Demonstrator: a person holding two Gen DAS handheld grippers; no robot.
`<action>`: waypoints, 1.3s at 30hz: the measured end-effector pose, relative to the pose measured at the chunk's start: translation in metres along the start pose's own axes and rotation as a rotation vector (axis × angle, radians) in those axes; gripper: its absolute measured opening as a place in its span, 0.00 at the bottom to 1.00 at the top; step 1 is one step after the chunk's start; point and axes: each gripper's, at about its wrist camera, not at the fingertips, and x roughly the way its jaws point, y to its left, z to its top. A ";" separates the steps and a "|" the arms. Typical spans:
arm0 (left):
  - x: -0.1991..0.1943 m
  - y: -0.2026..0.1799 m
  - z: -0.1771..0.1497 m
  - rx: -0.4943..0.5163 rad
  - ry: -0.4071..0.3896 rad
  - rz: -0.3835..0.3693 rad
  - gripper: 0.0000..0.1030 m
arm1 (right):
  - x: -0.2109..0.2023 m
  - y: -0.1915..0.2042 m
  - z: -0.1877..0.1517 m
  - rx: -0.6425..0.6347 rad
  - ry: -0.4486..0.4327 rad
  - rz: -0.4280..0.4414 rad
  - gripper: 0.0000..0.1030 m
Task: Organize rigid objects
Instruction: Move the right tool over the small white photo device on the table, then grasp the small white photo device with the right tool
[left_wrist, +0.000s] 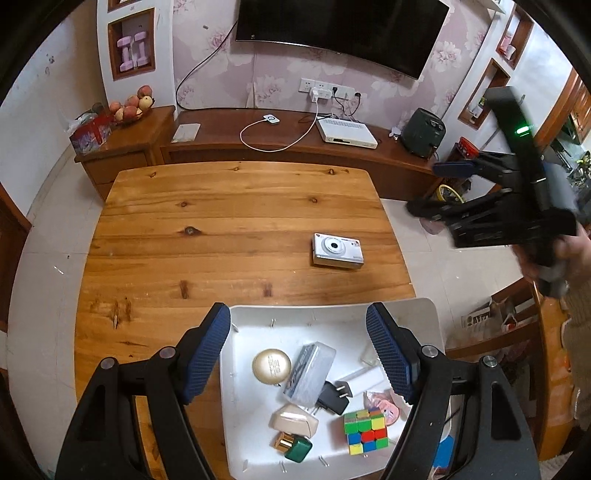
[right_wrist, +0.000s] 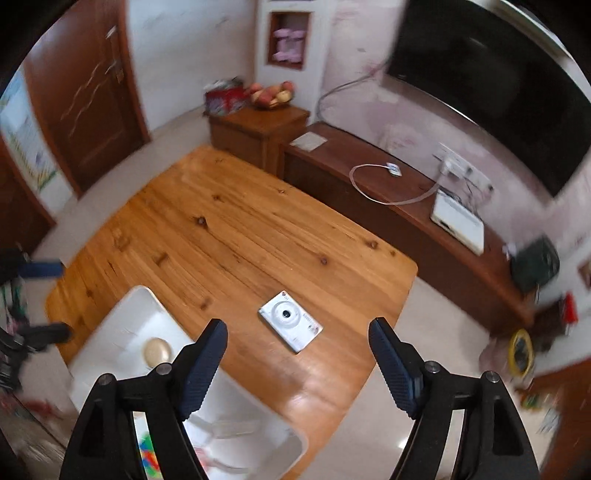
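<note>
A white compact camera lies flat on the wooden table, apart from the white tray. The tray holds a gold round compact, a clear case, a black charger, a Rubik's cube, a beige box and a green bottle. My left gripper hangs open above the tray, with nothing between its pads. My right gripper is open and empty, raised off the table's right side, with the camera just beyond its fingertips.
A long TV console with a white set-top box and cables runs behind the table. A side cabinet carries a fruit bowl. A person's hand holds the right gripper. The table's right edge drops to tiled floor.
</note>
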 end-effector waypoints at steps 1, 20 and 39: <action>0.002 0.001 0.001 0.000 0.003 0.004 0.77 | 0.009 0.001 0.002 -0.028 0.008 -0.003 0.77; 0.078 0.034 0.007 -0.069 0.165 0.013 0.77 | 0.206 0.026 -0.015 -0.306 0.286 0.141 0.77; 0.100 0.046 0.006 -0.092 0.219 -0.003 0.77 | 0.235 0.034 -0.014 -0.269 0.362 0.167 0.61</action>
